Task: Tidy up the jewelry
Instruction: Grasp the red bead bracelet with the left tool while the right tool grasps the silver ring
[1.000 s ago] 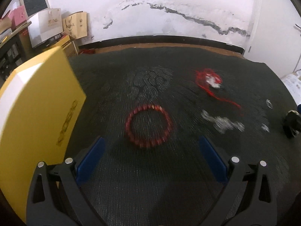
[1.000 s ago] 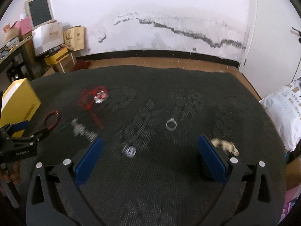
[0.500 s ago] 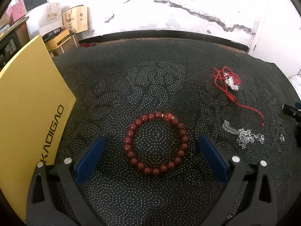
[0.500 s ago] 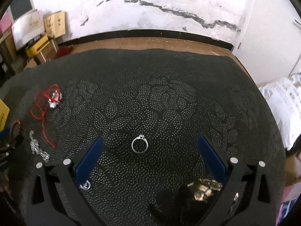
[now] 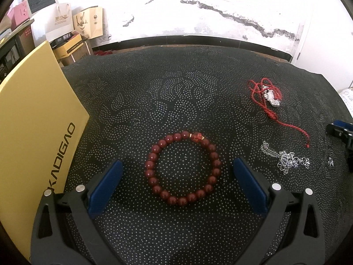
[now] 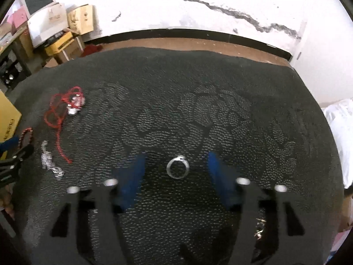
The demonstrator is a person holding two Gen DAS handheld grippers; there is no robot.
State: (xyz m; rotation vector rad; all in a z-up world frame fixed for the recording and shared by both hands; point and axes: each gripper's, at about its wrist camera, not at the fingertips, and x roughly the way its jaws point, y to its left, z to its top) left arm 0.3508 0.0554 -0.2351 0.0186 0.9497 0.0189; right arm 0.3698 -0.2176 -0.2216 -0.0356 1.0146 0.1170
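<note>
A dark red bead bracelet (image 5: 182,168) lies flat on the black dotted cloth (image 5: 176,92). My left gripper (image 5: 177,170) is open, one blue pad on each side of it. A silver ring (image 6: 177,167) lies on the cloth between the blue pads of my right gripper (image 6: 176,161), which is open but narrower than before. A red cord with a silver charm (image 5: 268,95) and a silver chain (image 5: 286,161) lie right of the bracelet; both show in the right wrist view, the cord (image 6: 64,108) and the chain (image 6: 49,163) at left.
A yellow box (image 5: 33,137) marked KADIGAO stands at the cloth's left edge. Cartons and paper bags (image 5: 75,26) are stacked by the back wall. A gold-coloured piece (image 6: 260,229) shows behind my right gripper's finger. White bedding (image 6: 342,132) lies at right.
My left gripper has come closer to the bracelet, which now sits between its pads. My right gripper swung to the ring, moved closer, and its jaws have narrowed around it.
</note>
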